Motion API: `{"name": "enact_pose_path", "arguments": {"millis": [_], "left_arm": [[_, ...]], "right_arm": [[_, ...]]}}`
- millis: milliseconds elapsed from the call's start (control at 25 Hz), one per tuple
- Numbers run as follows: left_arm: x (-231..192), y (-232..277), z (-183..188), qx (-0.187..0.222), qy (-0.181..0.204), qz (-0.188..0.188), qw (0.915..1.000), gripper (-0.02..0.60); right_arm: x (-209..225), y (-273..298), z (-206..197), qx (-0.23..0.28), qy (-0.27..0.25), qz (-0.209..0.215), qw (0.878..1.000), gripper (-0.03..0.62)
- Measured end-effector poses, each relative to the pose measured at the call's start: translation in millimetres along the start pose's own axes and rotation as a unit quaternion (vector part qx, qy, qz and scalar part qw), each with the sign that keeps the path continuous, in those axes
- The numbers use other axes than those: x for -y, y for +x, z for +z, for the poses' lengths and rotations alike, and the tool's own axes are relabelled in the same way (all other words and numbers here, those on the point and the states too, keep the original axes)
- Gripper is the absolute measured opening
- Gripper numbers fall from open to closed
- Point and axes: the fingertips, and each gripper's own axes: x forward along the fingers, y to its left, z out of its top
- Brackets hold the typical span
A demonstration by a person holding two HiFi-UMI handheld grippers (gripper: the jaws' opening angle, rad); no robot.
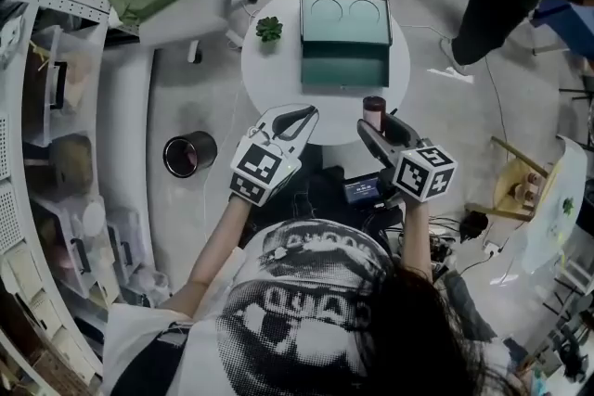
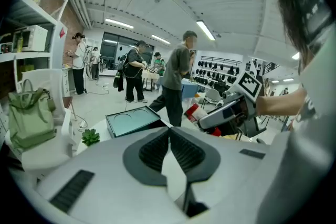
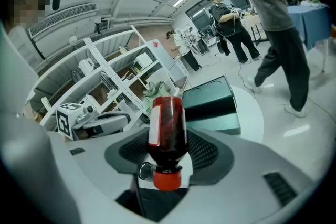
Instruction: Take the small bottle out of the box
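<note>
The likeliest trouble from here is a slip. The small bottle (image 3: 167, 131) is gripped low on its body, with the red cap pointing back toward the claw's base and much of its length reaching out past the pads. A tilt or a slackened squeeze could therefore let it pivot or drop onto the round table (image 1: 269, 79) ahead and below. The right gripper (image 1: 376, 127) is narrowed to the bottle's width and clamps it from both sides, clear of the open teal box (image 1: 344, 60) lying ahead of it. The left gripper (image 2: 169, 147), alongside, has its jaws pressed together on nothing.
</note>
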Motion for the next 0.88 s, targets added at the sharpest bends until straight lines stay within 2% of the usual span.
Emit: {"name": "enact_pose_path", "arguments": {"millis": [440,880], "left_arm": [[72,-36,-1,0.023,0.017,0.019,0.9994,0.019],[133,-73,-26,0.030,0.017,0.033,0.9989,0.019]], "right_arm": [[-30,-52,-28,0.034,0.004,0.041,0.999,0.222],[-60,-103,-62,0.063,0.007,0.073,0.995,0.222]]}}
